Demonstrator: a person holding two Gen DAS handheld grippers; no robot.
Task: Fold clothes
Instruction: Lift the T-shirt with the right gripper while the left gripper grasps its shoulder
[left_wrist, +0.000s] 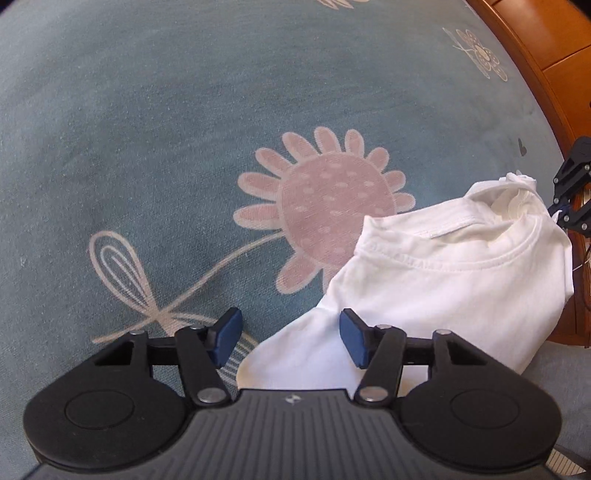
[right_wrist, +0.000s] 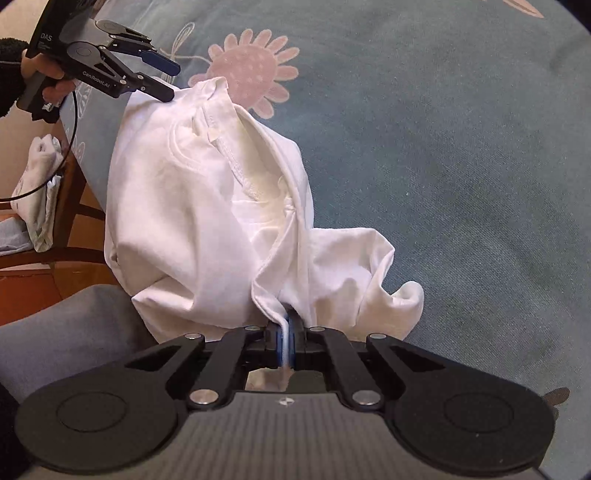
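a wooden chair (right_wrist: 55, 254) carrying a pale bundled cloth (right_wrist: 38, 184) is standing beyond the table's left edge. a hand (right_wrist: 40, 79) is holding the left claw (left_wrist: 290, 338), its blue pads parted and gripping nothing, hovering over the near edge. the teal tablecloth (left_wrist: 147, 147) with a pink flower print (left_wrist: 325, 206) is covering the table. the white t-shirt (right_wrist: 192, 206) is lying bunched near that edge, partly hanging off. the right claw (right_wrist: 284, 341) is pinching a fold of its fabric tight. wooden furniture (left_wrist: 546, 55) is showing past the far right corner.
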